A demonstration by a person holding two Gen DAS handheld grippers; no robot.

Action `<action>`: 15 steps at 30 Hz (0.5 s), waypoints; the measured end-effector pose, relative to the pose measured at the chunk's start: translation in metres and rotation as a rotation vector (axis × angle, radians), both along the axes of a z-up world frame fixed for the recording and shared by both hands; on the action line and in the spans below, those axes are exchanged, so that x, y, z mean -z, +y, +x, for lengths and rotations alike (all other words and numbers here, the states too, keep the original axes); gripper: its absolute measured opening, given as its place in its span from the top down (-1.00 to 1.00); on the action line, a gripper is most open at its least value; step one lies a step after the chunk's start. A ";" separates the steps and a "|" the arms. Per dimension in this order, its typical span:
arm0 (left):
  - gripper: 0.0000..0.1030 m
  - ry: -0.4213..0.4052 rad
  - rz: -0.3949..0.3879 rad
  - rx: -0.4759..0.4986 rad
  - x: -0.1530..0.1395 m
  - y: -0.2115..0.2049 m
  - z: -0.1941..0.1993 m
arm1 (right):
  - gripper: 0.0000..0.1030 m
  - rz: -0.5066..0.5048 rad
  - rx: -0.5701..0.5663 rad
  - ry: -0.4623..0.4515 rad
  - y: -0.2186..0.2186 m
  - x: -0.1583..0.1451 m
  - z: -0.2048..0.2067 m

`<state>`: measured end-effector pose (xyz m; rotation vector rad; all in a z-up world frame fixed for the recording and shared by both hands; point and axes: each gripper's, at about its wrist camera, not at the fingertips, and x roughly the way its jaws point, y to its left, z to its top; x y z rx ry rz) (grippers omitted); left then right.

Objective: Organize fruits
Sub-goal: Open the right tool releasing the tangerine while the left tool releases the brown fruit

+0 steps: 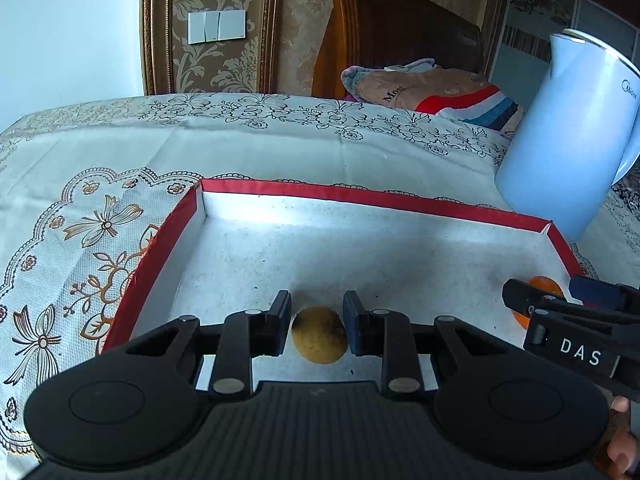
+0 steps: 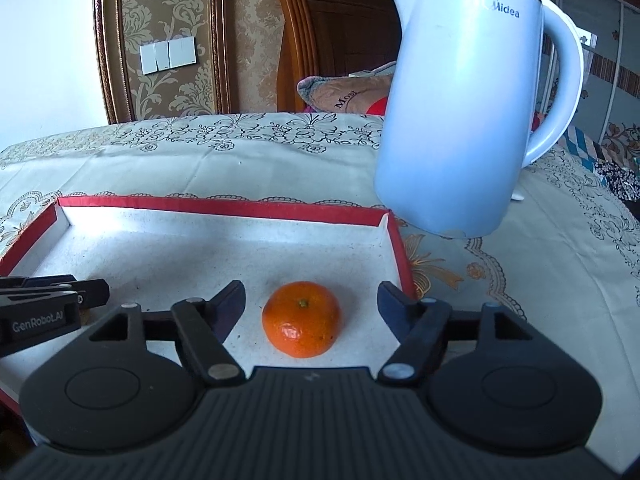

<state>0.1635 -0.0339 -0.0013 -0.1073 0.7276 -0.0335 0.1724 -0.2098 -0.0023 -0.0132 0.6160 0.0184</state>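
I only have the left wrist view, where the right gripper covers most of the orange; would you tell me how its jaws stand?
Observer: The right gripper's jaws are open, one on each side of the orange, and neither touches it.
Operator: Thank you. How does the orange sit?
Observer: Stem up on the tray floor, near the tray's right wall.
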 end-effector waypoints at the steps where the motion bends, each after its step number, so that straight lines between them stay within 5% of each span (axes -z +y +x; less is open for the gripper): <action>1: 0.47 -0.009 -0.004 -0.003 -0.001 0.001 -0.002 | -0.39 0.008 -0.002 -0.001 -0.001 0.000 -0.001; 15: 0.47 -0.147 0.018 -0.051 -0.019 0.018 -0.042 | -0.62 0.063 0.006 -0.043 -0.012 -0.004 -0.019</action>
